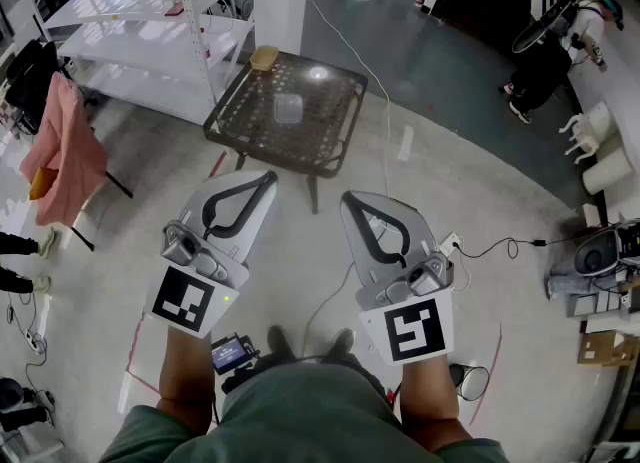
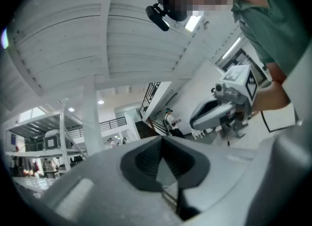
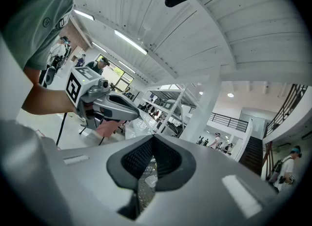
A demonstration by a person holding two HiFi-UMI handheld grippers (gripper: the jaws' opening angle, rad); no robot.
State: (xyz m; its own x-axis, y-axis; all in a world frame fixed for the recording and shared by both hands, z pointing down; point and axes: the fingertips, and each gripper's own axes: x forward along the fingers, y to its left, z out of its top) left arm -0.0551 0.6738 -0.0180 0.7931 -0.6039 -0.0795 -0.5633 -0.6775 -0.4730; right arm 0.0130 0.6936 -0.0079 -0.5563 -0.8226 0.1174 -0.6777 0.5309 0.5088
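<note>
At the far left of the head view, a pink cloth (image 1: pixel 64 149) hangs from a dark stand. Behind it stands white shelving (image 1: pixel 150 13).

The left gripper (image 1: pixel 266 179) is held low in front of the person, above the bare concrete floor. Its jaws are together at the tips and nothing is between them. The left gripper view (image 2: pixel 161 140) shows the same: the dark pads meet at the top, with only an empty loop below them. The marker cube (image 1: pixel 184 299) sits at the wrist end of this gripper.

Ahead of both grippers, and well apart from them, stands a dark mesh table (image 1: pixel 330 143). A clear plastic container (image 1: pixel 288 108) sits near the middle of the table, and a tan dish (image 1: pixel 264 57) rests at its far left corner. A thin cable (image 1: pixel 386 116) runs across the floor past the table's right side.

The right gripper (image 1: pixel 349 199) is just beside the left one, at about the same height. Its jaws are likewise closed tip to tip and grip nothing. In the right gripper view (image 3: pixel 152 137), the mesh table (image 3: pixel 142 193) and the clear plastic container (image 3: pixel 151 180) show through the loop under the pads, far beyond them.

At the far right, a person (image 1: pixel 545 59) stands by a dark doorway, with white chairs (image 1: pixel 592 131) nearby.
</note>
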